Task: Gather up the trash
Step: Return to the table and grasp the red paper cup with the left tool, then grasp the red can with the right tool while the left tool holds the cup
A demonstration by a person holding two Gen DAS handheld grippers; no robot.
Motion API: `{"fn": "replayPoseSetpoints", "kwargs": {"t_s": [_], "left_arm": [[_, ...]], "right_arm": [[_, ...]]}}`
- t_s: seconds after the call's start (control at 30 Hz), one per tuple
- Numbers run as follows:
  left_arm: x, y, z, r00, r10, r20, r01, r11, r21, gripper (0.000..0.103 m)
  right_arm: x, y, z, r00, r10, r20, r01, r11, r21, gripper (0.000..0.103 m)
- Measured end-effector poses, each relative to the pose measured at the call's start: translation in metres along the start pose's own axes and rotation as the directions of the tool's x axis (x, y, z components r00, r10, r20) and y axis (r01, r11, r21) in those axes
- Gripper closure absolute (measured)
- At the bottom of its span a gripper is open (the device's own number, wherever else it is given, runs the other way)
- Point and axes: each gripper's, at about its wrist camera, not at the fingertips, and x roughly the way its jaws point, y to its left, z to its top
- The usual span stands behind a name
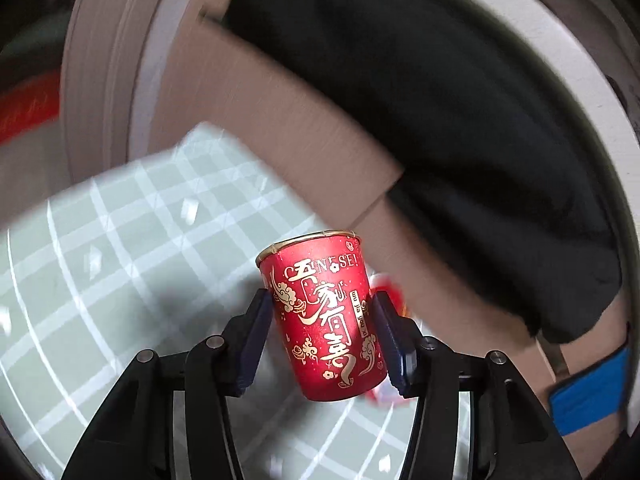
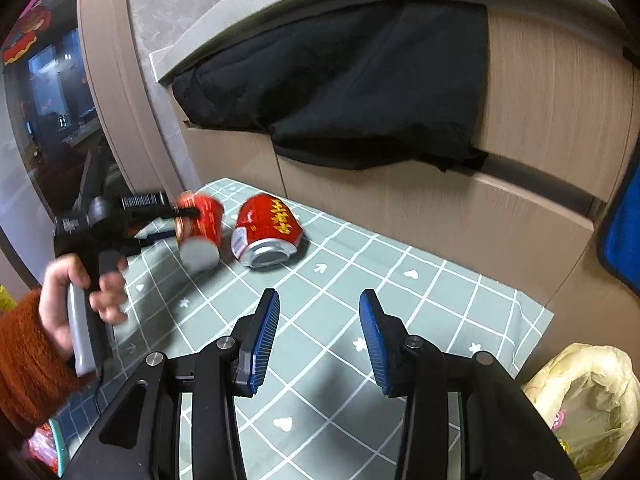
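A red paper cup [image 1: 324, 316] with gold lettering sits between the pads of my left gripper [image 1: 320, 300], which is shut on its sides. In the right wrist view the same cup [image 2: 200, 224] is tilted with its grey base showing, lifted just off the checked tablecloth [image 2: 400, 300] by the left gripper [image 2: 188, 220] in a person's hand [image 2: 76, 300]. A crushed red can [image 2: 268, 232] lies on the cloth right beside the cup; in the left wrist view the can [image 1: 390, 286] peeks out behind the cup. My right gripper [image 2: 320, 336] hangs open over bare cloth, short of the can.
Wooden drawers [image 2: 540, 128] stand behind the table, a black garment [image 2: 340, 88] draped over them. A blue cloth [image 2: 624, 232] hangs at the right. A yellowish trash bag [image 2: 592, 392] gapes beyond the table's right edge. A beige door frame [image 2: 116, 92] rises at the left.
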Motion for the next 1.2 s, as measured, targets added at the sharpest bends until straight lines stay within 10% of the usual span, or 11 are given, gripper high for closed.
{"fn": "replayPoseSetpoints", "kwargs": {"t_s": [0.23,0.53,0.77,1.1,1.2], "left_arm": [[0.036,-0.018,0.036,0.99,0.069,0.123,-0.074,0.997,0.035,0.051],[0.081,-0.049,0.016,0.985,-0.068,-0.156,0.101,0.971,0.218,0.052],[0.047,-0.042,-0.028,0.951,-0.136,-0.279,0.192,0.964,0.185,0.052],[-0.033,0.0,-0.038,0.979,-0.106,-0.176,0.129,0.984,0.124,0.057],[-0.054,0.018,-0.042,0.979,-0.095,-0.18,0.116,0.987,0.111,0.078]], "right_arm": [[-0.002,-0.02,-0.011,0.999,-0.037,-0.016,0.037,0.999,0.005,0.063],[-0.004,-0.039,-0.019,0.999,-0.045,-0.028,0.045,0.999,0.008,0.063],[0.004,-0.034,-0.021,0.996,0.078,-0.047,-0.075,0.996,0.047,0.063],[0.047,0.024,-0.008,0.968,0.228,-0.108,-0.233,0.972,-0.033,0.059],[0.065,0.029,-0.007,0.973,0.195,-0.12,-0.204,0.977,-0.066,0.059]]}}
